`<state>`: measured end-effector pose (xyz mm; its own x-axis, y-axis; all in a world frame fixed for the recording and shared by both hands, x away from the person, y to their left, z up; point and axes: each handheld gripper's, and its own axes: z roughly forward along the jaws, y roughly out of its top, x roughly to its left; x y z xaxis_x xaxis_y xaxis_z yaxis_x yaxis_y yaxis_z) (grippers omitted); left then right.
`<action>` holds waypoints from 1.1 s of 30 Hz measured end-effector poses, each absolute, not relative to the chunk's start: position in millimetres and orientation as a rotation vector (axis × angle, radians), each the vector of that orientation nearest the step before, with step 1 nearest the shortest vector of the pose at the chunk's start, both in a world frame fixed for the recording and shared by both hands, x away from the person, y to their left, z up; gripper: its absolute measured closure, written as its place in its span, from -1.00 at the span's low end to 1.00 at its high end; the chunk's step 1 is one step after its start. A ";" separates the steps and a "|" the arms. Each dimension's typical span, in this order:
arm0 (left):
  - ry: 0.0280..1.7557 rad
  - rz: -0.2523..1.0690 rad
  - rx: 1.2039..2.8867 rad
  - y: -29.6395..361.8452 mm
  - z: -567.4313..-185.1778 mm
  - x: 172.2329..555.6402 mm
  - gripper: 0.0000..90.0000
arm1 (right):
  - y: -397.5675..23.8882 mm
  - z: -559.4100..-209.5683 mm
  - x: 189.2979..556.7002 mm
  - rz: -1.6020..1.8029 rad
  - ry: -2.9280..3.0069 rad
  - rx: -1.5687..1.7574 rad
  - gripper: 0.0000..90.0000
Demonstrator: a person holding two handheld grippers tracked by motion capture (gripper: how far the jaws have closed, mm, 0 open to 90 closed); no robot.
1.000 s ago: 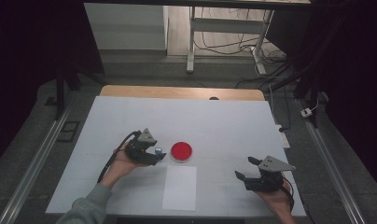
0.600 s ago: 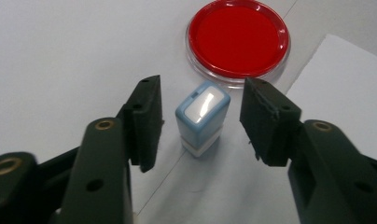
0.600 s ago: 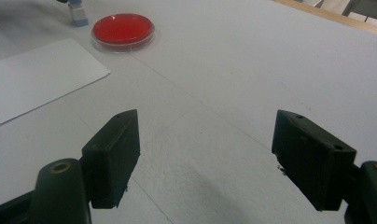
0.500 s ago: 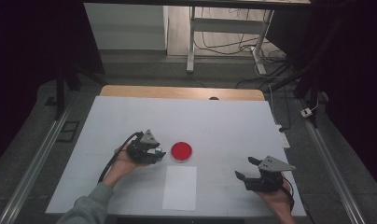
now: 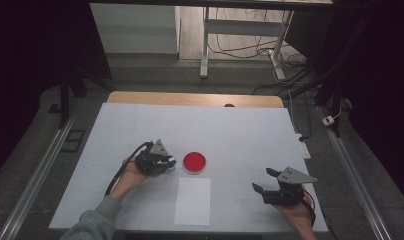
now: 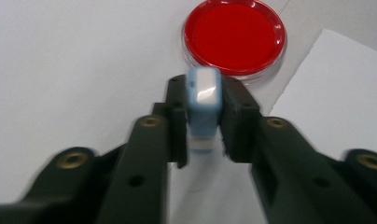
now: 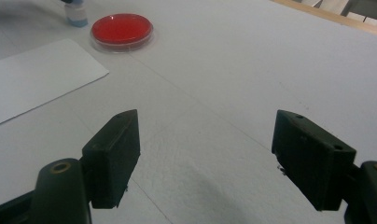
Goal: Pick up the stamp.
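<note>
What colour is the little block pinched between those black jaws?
Light blue with a white face, clearest in the left gripper view: the block.

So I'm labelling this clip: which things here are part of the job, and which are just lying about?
In the job:
- small blue stamp, clamped in the left gripper
- red ink pad
- white sheet of paper

Lying about:
- right gripper, open, idle
- cables on the floor

Red dish beside white paper sheet; cables, possibly, beyond table.
</note>
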<state>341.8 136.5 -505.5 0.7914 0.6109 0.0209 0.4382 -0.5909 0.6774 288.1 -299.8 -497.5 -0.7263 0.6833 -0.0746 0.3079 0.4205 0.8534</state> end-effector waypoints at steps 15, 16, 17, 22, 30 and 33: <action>0.759 0.338 2.300 137.5 -504.3 340.5 0.68 | -300.0 -497.4 287.9 1.237 2.266 0.844 -0.48; 0.758 0.339 2.299 138.0 -503.9 340.4 0.68 | -300.0 -497.4 287.9 1.237 2.266 0.844 -0.48; 0.758 0.340 2.295 138.4 -503.5 340.1 0.68 | -300.0 -497.2 287.8 1.234 2.268 0.843 -0.49; 0.763 0.337 2.263 141.6 -501.9 339.5 0.68 | -300.2 -497.4 288.0 1.235 2.267 0.842 -0.48; 0.778 0.331 2.208 147.8 -498.4 337.2 0.68 | -299.2 -497.7 287.8 1.234 2.267 0.843 -0.48; 0.782 0.330 2.191 149.5 -496.7 336.1 0.68 | -299.2 -498.0 288.0 1.236 2.266 0.844 -0.48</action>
